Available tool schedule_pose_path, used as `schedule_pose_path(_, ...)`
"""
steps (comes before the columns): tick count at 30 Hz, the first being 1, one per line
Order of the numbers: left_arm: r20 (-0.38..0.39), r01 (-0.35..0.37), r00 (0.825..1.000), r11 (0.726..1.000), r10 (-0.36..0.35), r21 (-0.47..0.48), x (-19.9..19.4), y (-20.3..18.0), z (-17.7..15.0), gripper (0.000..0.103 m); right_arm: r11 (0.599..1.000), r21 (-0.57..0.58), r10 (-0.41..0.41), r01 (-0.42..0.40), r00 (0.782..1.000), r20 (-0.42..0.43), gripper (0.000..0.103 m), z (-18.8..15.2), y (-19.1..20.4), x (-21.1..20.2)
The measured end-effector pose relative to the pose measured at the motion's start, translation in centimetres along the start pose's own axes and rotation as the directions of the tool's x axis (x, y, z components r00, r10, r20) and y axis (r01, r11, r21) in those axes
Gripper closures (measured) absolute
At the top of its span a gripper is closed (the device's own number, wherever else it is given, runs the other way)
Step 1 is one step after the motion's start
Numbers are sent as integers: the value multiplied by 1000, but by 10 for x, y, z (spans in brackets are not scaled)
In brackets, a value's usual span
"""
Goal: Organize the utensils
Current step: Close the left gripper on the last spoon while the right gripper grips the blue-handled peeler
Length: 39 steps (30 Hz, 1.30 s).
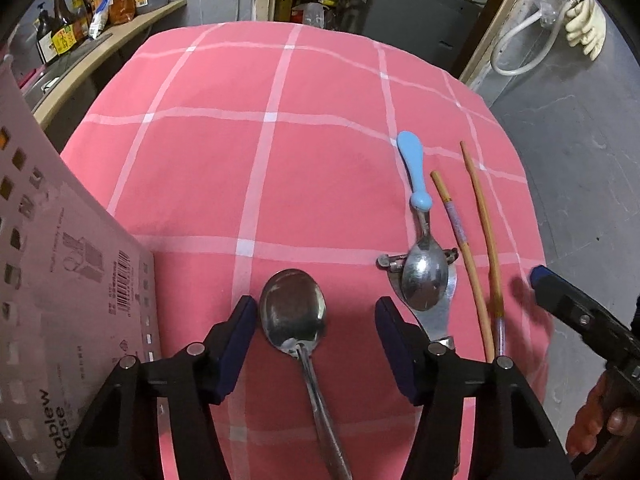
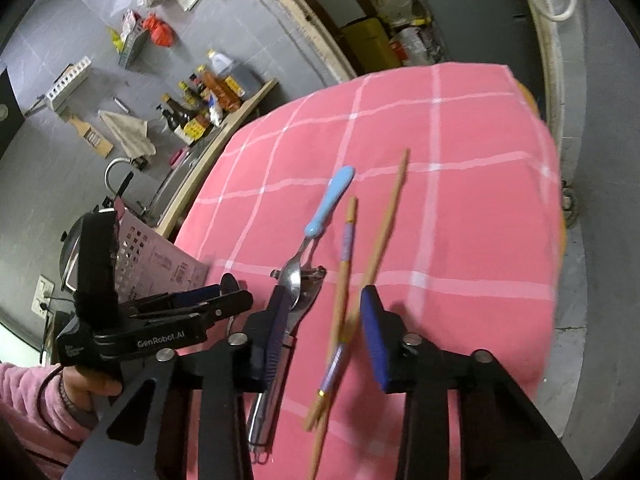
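Nothing yet binned: left tongs (image 1: 316, 340) are straddling, spread, the large steel spoon (image 1: 294, 316) at six o'clock on the pink checked surface (image 1: 240, 160); right tongs (image 2: 326, 336), spread, are bracketing two wooden chopsticks (image 2: 344, 280).

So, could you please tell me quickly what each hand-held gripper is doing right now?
Left hand-held gripper: open, straddling the large spoon.
Right hand-held gripper: open, chopsticks between its fingers.
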<state>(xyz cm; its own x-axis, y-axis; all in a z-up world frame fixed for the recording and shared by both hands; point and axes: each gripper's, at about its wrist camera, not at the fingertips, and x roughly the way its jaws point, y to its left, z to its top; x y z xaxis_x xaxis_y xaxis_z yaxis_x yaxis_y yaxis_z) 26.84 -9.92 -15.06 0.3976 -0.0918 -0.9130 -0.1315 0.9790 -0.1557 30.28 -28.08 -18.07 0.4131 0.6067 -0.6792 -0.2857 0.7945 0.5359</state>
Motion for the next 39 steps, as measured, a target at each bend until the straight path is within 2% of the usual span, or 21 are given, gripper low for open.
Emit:
schedule_pose_path(5, -4, 3, 1000, 1000, -3, -9, 4, 0, 0, 51, 1000, -7, 22, -22, 1000, -22, 71, 11, 6, 21)
schedule_pose_path(7, -1, -4, 1000, 1000, 4, -8, 7, -1, 0, 57, 1000, -15, 24, -24, 999, -28, 71, 19, 8, 29)
schedule_pose_path(12, 4, -23, 1000, 1000, 23, 0, 9, -2, 1, 63, 1000, -12, 23, -24, 998, -62, 71, 40, 12, 56)
schedule_pose_path(19, -1, -37, 999, 999, 37, 1, 8, -4, 1, 67, 1000, 11, -21, 23, 988, -156, 71, 62, 16, 92)
schedule_pose_path(21, 1, -49, 999, 999, 49, 8, 9, -4, 2, 71, 1000, 11, -27, 29, 986, -164, 71, 66, 18, 98)
schedule_pose_path(26, 6, -49, 999, 999, 49, 18, 10, -3, 4, 71, 998, 12, -54, 57, 980, -192, 71, 71, 22, 105)
schedule_pose_path(29, 12, -42, 999, 999, 42, 11, 9, 0, 3, 71, 993, 8, -116, 120, 972, -204, 87, 70, 22, 106)
schedule_pose_path(34, 20, 3, 1000, 1000, -3, -10, 6, 4, -3, 71, 991, 57, -102, 117, 970, -220, 91, 69, 14, 100)
schedule_pose_path(39, 32, 33, 999, 999, -32, -8, -1, 4, -7, 71, 983, 172, -41, 70, 985, -170, 94, 53, 0, 87)
